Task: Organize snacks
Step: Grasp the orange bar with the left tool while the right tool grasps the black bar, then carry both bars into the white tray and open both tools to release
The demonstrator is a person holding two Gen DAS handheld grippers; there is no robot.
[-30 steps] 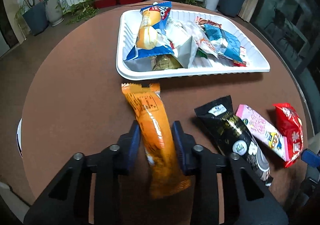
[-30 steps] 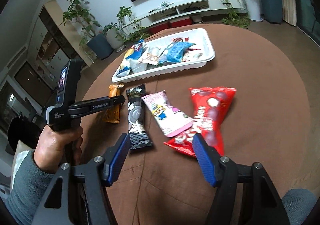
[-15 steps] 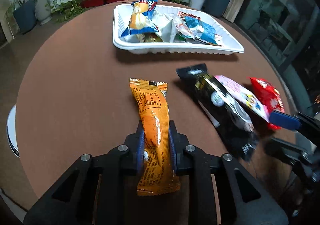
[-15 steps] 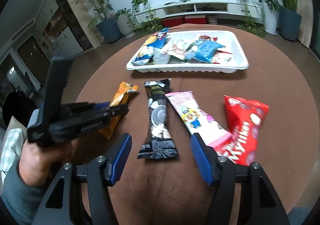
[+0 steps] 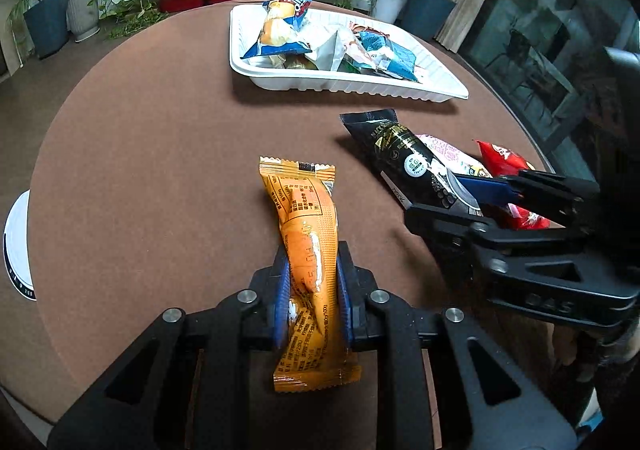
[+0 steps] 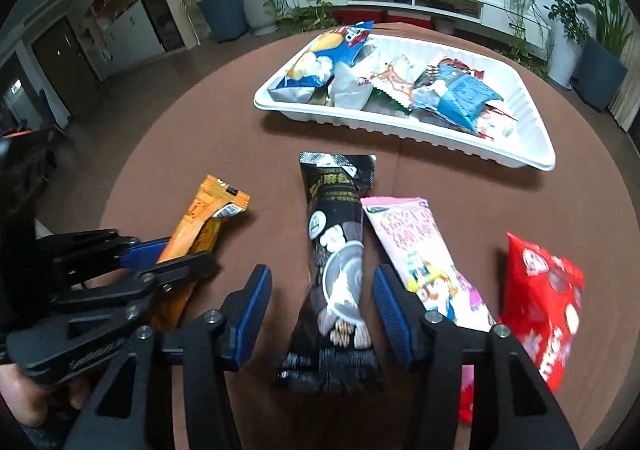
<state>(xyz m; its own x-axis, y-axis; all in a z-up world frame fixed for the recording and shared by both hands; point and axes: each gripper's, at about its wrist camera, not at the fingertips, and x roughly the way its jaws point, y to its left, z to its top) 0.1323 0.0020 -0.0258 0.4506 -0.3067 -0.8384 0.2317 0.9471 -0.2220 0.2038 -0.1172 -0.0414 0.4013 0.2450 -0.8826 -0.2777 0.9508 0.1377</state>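
Observation:
My left gripper (image 5: 311, 292) is shut on the orange snack packet (image 5: 308, 234), which sticks out past both ends of the jaws over the brown round table (image 5: 152, 170). It also shows in the right wrist view (image 6: 200, 222), held by the left gripper (image 6: 160, 262). My right gripper (image 6: 320, 294) is open, its jaws on either side of the black snack packet (image 6: 340, 258) lying on the table. The pink packet (image 6: 424, 250) and red packet (image 6: 548, 290) lie to its right. The white tray (image 6: 516, 158) holds several snacks at the far side.
In the left wrist view the right gripper (image 5: 480, 194) reaches over the black packet (image 5: 404, 162), with the white tray (image 5: 360, 84) beyond. A white round object (image 5: 18, 246) sits past the table's left edge. Potted plants and a TV shelf stand behind the table.
My left gripper closed on the orange packet and holds it. My right gripper moved left from the red and pink packets and now straddles the black packet.

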